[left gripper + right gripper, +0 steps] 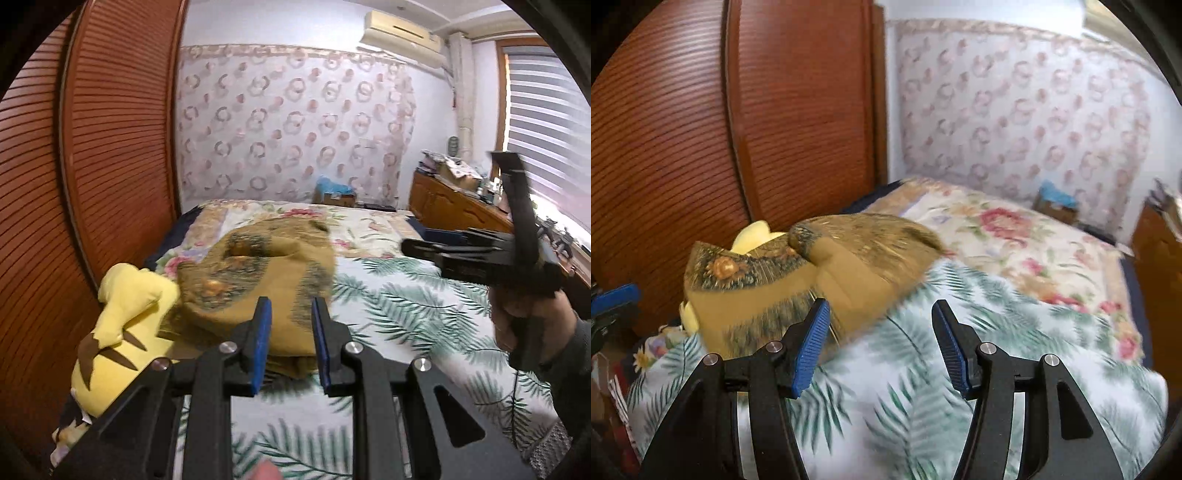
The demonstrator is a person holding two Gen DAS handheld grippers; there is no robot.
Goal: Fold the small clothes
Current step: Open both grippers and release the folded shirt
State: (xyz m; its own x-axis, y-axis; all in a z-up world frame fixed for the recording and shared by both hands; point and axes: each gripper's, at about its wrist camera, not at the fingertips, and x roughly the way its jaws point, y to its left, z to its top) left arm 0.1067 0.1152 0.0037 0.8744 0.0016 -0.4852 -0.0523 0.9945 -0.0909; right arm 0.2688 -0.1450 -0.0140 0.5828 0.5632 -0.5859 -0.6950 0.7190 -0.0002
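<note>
Beside the plush (122, 332) on the bed (399, 306) lies the folded cloth (258, 280), long axis running away, just ahead of the left tongs (290, 343) (narrowly parted, empty); right tongs (881, 347), wide and empty, stand right of it

Your ochre garment (798, 280), heaped on the bed (923, 369), is smeared by motion along its far edge, the print there unreadable. Behind the garment, the yellow plush toy (122, 332) shows only an ear and a sliver in the right wrist view; in the left wrist view the garment covers part of it. Right of the garment, your right gripper (410, 247) is blurred, its jaws indistinct from that side. Clutter on the wooden dresser (454, 203) beyond is too small to identify.
</note>
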